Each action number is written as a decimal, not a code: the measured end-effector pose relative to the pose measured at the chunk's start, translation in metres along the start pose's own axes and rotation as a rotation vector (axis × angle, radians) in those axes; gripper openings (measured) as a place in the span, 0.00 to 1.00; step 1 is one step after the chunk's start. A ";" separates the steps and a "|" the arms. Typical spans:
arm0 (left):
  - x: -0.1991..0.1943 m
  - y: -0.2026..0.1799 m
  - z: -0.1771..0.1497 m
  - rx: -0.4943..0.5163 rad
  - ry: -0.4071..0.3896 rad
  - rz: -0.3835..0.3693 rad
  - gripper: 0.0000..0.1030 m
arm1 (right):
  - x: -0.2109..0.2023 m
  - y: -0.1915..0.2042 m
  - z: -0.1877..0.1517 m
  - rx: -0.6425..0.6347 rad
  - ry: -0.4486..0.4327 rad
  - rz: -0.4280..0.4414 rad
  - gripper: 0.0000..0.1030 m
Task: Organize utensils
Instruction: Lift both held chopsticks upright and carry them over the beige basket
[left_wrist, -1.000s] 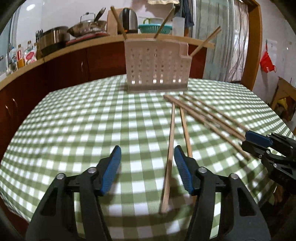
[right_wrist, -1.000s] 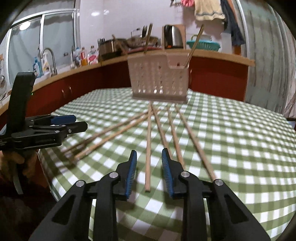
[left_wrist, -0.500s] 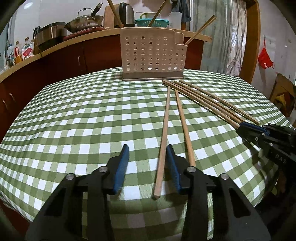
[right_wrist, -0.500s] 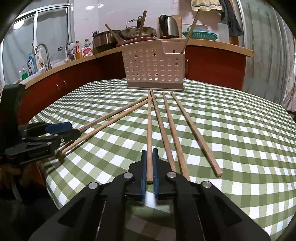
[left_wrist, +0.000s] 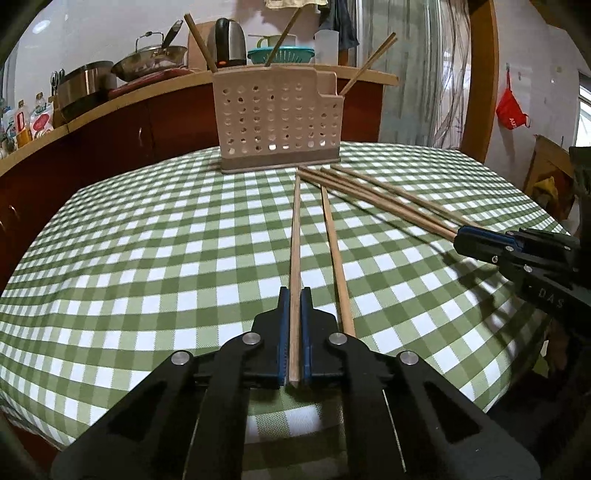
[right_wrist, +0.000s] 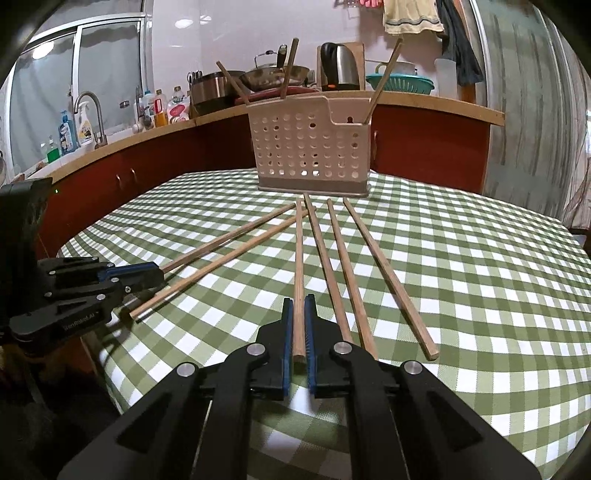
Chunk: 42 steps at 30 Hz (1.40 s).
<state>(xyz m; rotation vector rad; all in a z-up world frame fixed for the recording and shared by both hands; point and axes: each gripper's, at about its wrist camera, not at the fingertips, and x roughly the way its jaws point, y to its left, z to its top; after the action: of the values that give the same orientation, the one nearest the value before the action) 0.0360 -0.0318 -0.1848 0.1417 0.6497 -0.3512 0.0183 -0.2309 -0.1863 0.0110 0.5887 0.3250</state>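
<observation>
Two chopsticks pinched, one per gripper: left gripper (left_wrist: 294, 332) and right gripper (right_wrist: 298, 332), long axes aimed straight at the utensil holder (left_wrist: 279, 118) ahead.

**Right wrist view: both grippers clamped on chopsticks**

The right gripper (right_wrist: 298, 328) occupies the foreground, its blue pads closed on the near end of one wooden chopstick (right_wrist: 298, 266) that runs straight ahead toward the perforated utensil holder (right_wrist: 312, 147). Three more chopsticks (right_wrist: 354, 273) lie just right of it on the green checked tablecloth (right_wrist: 480, 295), fanning out from the holder's base. At left, the left gripper (right_wrist: 147, 273) grips another chopstick (right_wrist: 229, 238), with a second (right_wrist: 221, 266) lying beside it. Three chopsticks stand tilted in the holder. A counter (right_wrist: 436, 101) with pots and a kettle (right_wrist: 338, 68) lies behind.
</observation>
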 end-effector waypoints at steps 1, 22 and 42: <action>-0.003 0.000 0.002 -0.001 -0.006 0.002 0.06 | -0.002 0.001 0.002 0.000 -0.007 0.000 0.07; -0.068 0.020 0.059 -0.053 -0.181 0.076 0.06 | -0.057 0.005 0.056 0.029 -0.155 -0.023 0.07; -0.090 0.052 0.107 -0.111 -0.208 0.070 0.06 | -0.069 0.000 0.114 0.040 -0.192 -0.029 0.07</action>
<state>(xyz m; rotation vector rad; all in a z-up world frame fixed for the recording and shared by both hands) 0.0488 0.0162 -0.0442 0.0211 0.4562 -0.2574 0.0269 -0.2422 -0.0534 0.0716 0.4042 0.2805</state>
